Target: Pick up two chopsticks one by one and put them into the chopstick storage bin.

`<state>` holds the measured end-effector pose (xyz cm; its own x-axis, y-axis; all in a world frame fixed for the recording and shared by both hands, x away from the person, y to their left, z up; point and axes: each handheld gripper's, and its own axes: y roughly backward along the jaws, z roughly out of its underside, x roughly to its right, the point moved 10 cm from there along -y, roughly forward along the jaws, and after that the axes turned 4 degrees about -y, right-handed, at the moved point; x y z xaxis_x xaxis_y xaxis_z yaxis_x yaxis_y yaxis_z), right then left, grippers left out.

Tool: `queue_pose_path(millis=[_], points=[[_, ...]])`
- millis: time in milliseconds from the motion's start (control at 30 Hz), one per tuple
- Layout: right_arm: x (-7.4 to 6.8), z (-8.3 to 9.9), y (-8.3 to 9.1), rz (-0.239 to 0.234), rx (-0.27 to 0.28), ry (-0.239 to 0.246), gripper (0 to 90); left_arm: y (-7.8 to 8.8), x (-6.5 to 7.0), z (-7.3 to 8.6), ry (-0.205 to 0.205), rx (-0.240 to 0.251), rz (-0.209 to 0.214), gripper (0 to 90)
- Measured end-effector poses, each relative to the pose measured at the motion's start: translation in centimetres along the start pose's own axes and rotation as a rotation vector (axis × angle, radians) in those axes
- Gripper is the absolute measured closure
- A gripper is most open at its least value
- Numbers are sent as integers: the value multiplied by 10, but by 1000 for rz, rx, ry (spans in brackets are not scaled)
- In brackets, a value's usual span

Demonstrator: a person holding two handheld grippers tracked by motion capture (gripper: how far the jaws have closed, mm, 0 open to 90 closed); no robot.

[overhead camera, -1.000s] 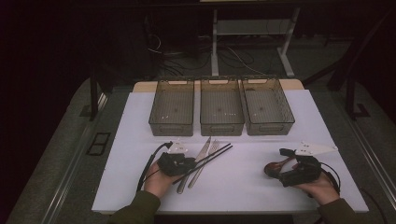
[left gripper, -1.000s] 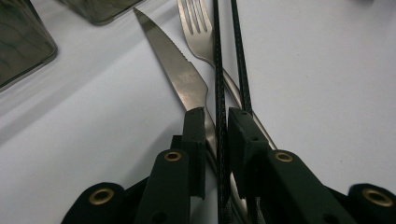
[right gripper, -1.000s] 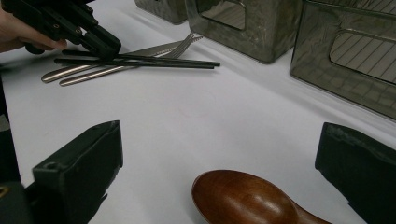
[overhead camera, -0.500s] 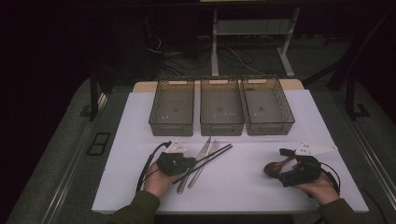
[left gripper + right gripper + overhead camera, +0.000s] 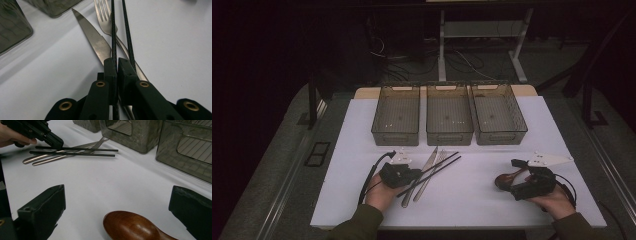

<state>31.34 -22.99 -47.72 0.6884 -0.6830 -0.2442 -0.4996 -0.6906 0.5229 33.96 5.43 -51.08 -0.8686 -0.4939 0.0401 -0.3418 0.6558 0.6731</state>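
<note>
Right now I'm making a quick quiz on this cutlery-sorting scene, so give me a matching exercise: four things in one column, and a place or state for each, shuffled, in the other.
Things:
1. chopstick
2. wooden spoon
3. knife
4. middle bin

Places or states:
A. lies on the table between open jaws
B. stands between two other bins at the far side of the white table
C. pinched between shut jaws
D. lies flat beside the fork, untouched

Pairs: 1-C, 2-A, 3-D, 4-B. The left gripper pinches the chopstick; the right gripper straddles the spoon.
</note>
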Motion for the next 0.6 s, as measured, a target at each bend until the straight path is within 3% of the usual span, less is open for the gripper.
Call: queue_pose_path(millis=[367,600], points=[[0,0,0,1,2,1,3,7,2,-7,24,23,19,851],[1,2,-1,5,6,-1,3,13,6,-13,4,41,42,851]])
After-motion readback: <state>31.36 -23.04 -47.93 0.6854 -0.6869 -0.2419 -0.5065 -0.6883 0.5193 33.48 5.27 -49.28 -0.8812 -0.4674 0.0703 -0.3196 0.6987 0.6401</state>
